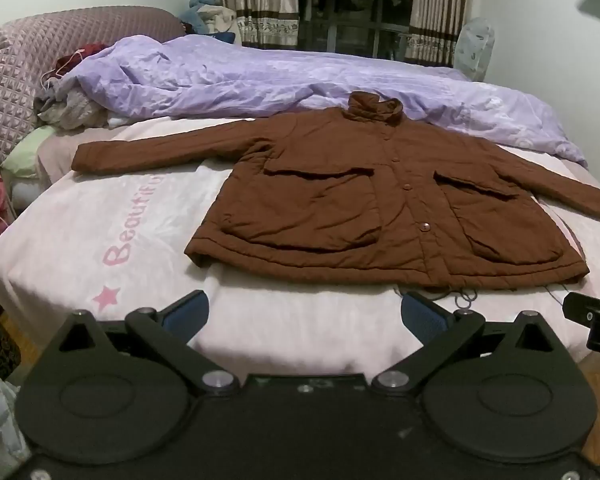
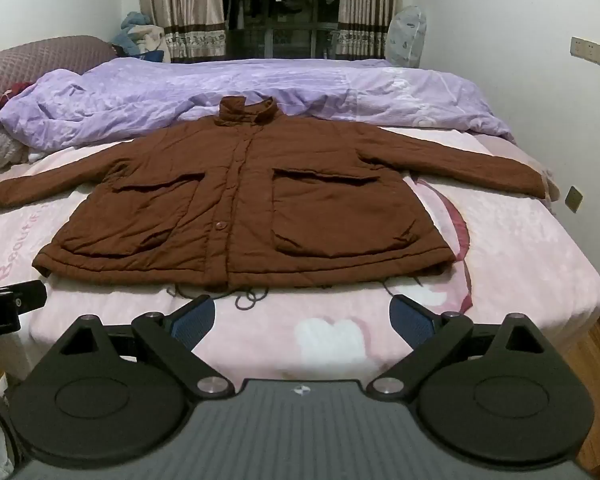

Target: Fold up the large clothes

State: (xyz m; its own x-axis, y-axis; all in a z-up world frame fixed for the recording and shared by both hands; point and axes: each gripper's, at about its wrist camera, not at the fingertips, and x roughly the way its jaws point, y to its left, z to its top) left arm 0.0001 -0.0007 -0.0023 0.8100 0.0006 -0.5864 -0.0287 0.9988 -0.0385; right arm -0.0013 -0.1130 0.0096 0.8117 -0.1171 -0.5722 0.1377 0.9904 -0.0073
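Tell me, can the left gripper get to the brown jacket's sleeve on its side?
Probably yes. The left gripper is open and empty, and the jacket lies flat on the bed with that sleeve stretched out. Nothing covers it; only bare blanket lies between.

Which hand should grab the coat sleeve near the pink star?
Probably left. The left gripper, jaws open, faces that sleeve of the brown coat; the right gripper sits farther across.

Left gripper (image 1: 305,314), right gripper (image 2: 302,316): jaws wide apart.
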